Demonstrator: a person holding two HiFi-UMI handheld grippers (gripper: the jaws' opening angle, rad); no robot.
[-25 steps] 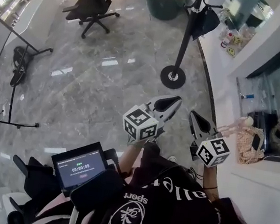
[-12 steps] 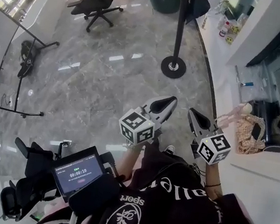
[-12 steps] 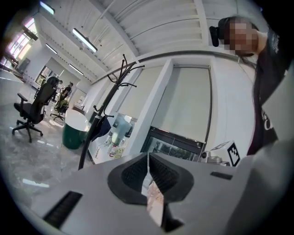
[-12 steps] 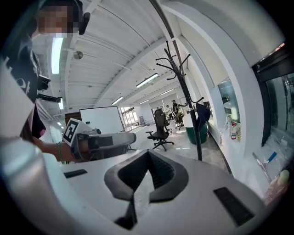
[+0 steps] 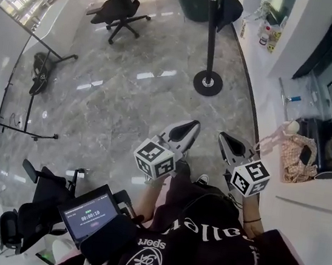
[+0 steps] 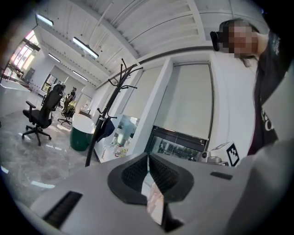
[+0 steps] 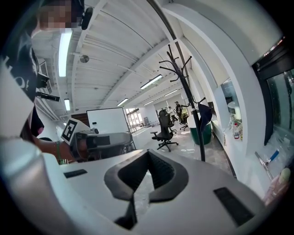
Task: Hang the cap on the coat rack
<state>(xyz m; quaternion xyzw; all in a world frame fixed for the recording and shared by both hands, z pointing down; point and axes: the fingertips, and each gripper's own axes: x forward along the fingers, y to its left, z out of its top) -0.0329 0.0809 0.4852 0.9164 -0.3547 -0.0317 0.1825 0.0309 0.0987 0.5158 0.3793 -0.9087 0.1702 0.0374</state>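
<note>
The black coat rack (image 5: 211, 37) stands on the marble floor ahead, its round base (image 5: 208, 83) well beyond both grippers. A dark cap (image 5: 232, 11) hangs from one of its hooks, clear of the grippers. It also shows as the dark cap (image 6: 106, 129) on the rack (image 6: 110, 105) in the left gripper view, and as the cap (image 7: 205, 114) on the rack (image 7: 189, 101) in the right gripper view. My left gripper (image 5: 189, 126) and right gripper (image 5: 227, 140) are held side by side in front of the person. Both are shut with nothing in them.
A black office chair (image 5: 119, 6) and a green round tub (image 5: 196, 4) stand beyond the rack. A white counter (image 5: 304, 197) runs along the right, with bottles (image 5: 267, 33) and a pink doll (image 5: 289, 149). A tablet (image 5: 84, 215) on a dark stand is at lower left.
The head view has shifted, so the rack base sits slightly higher and the grippers slightly lower and further left. Both grippers stay shut and side by side. The cap still hangs on the rack.
</note>
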